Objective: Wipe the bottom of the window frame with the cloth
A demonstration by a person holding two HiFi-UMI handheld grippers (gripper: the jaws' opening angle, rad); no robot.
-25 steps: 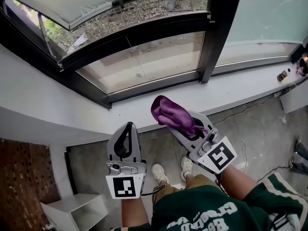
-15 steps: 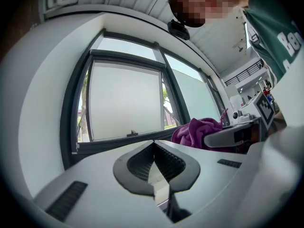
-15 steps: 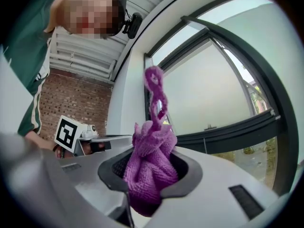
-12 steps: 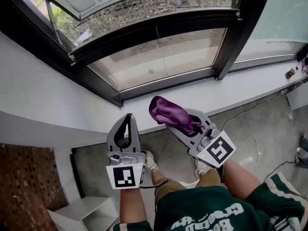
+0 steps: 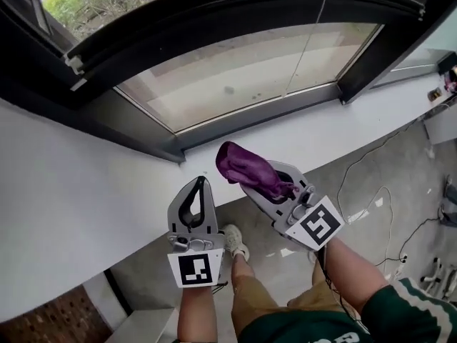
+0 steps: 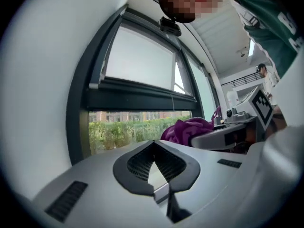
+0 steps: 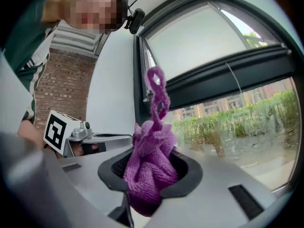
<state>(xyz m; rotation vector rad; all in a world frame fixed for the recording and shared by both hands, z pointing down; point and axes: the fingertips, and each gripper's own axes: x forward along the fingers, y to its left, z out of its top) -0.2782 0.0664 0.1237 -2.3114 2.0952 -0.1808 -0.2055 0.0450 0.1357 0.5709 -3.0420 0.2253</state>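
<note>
Approach step: right claw (image 7: 152,172) pinches purple cloth (image 5: 244,164) short of window frame bottom rail (image 5: 250,125), left claw (image 6: 154,167) pressed together, empty; next likely needs cloth pressed onto rail.

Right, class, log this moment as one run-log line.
right hand-held gripper: shut on purple cloth | left hand-held gripper: shut, empty | purple cloth: over white sill, short of window frame | wipe: not begun

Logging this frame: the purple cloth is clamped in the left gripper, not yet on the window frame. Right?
Wrong gripper: the right gripper view shows the purple cloth clamped in the right gripper, not yet on the window frame. The left gripper is shut, empty.
</note>
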